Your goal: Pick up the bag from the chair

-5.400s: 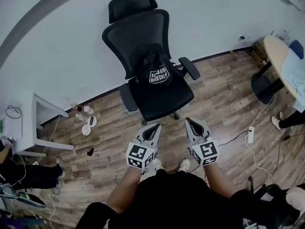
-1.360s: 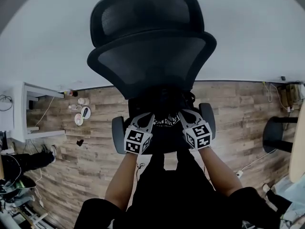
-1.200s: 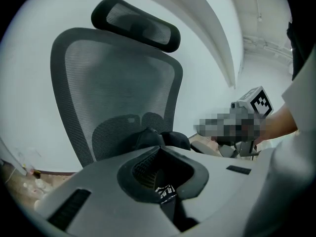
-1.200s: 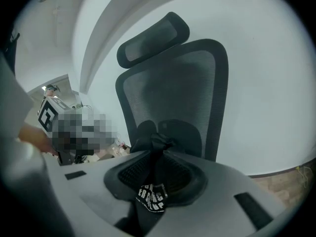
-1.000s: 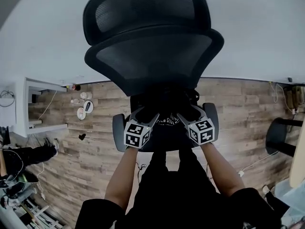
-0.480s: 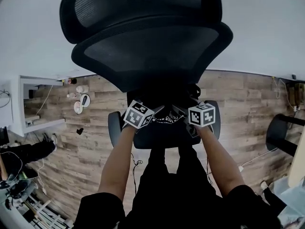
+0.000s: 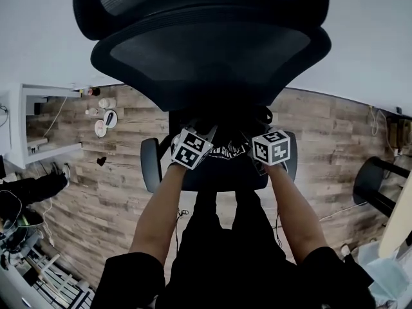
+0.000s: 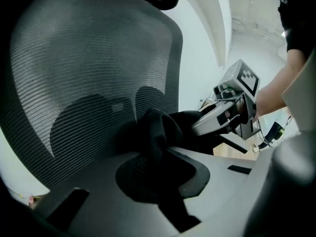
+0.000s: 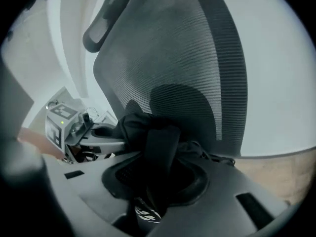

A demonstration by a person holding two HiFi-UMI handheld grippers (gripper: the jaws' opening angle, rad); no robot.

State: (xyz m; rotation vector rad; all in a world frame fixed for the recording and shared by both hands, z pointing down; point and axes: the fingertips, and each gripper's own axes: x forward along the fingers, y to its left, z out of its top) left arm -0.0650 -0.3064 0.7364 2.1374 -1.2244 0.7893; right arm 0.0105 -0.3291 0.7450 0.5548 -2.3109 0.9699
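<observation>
The black bag (image 7: 226,129) with white print sits on the seat of a black mesh office chair (image 7: 212,50), against the backrest. My left gripper (image 7: 206,134) is at the bag's left side and my right gripper (image 7: 248,138) at its right. In the left gripper view, a fold of black bag fabric (image 8: 157,132) runs down between my jaws, which are shut on it (image 8: 165,184). In the right gripper view, a black strap (image 9: 160,147) is pinched the same way (image 9: 158,181), with the white print (image 9: 145,212) just below. Each gripper view shows the other gripper (image 8: 222,115) (image 9: 81,132) beside the bag.
The chair's armrests (image 7: 150,166) (image 7: 291,163) flank my arms. A white shelf unit (image 7: 26,118) and small items on the wood floor (image 7: 102,118) are at the left. A round table edge (image 7: 400,221) and a dark stool base (image 7: 370,185) are at the right.
The grippers went from open in front of the chair to the bag on the seat. Over the last second they moved up and inward and shut on the bag's fabric.
</observation>
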